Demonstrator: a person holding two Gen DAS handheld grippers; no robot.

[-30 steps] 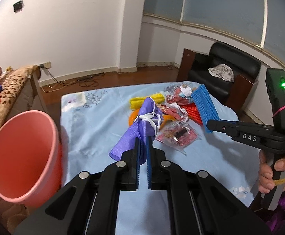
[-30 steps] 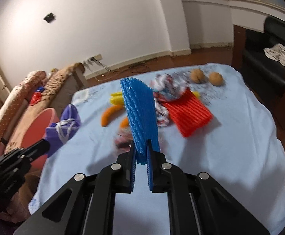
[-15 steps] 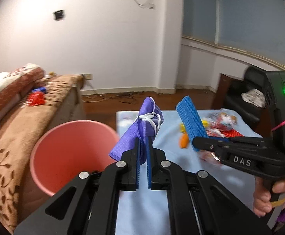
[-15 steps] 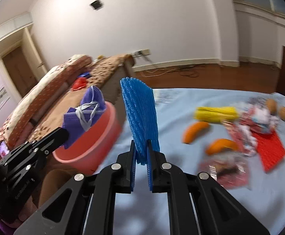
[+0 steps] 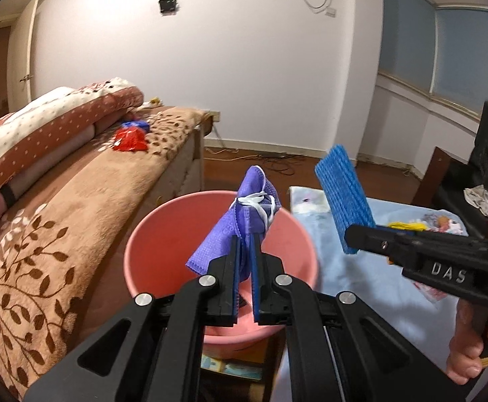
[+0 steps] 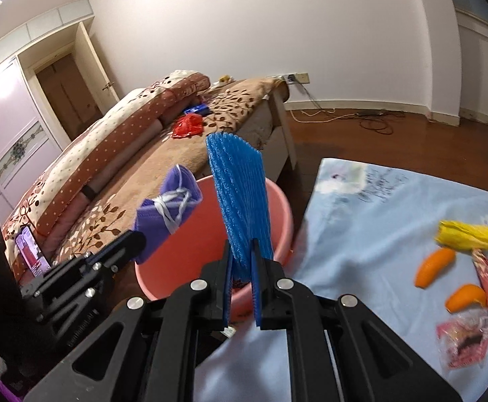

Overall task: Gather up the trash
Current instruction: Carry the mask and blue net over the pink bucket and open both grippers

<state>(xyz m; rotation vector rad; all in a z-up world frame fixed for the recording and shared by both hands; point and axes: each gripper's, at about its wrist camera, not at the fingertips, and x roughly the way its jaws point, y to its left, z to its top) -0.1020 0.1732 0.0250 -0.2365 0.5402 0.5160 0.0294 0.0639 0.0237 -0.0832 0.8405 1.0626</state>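
Observation:
My left gripper (image 5: pixel 244 244) is shut on a purple face mask (image 5: pixel 233 227) with white straps, held over the pink bucket (image 5: pixel 163 234). In the right wrist view the same mask (image 6: pixel 166 214) hangs from the left gripper (image 6: pixel 138 239) at the bucket's (image 6: pixel 277 207) left rim. My right gripper (image 6: pixel 242 254) is shut on a blue foam net sleeve (image 6: pixel 240 197) that stands upright above the bucket's near rim. In the left wrist view that sleeve (image 5: pixel 342 197) and the right gripper (image 5: pixel 354 234) sit to the right of the bucket, over the table's edge.
The light-blue table cloth (image 6: pixel 361 234) carries orange peels (image 6: pixel 433 266), a yellow net (image 6: pixel 465 236), wrappers (image 6: pixel 463 340) and red pieces at the right. A bed with a brown blanket (image 5: pixel 59 217) runs along the left, with a phone (image 6: pixel 31 253) lying on it. A dark armchair (image 5: pixel 468 181) stands far right.
Both grippers have swung left from over the table to the pink bucket, each still carrying its item. The bucket now lies straight ahead in both views, and the table trash has slid to the right.

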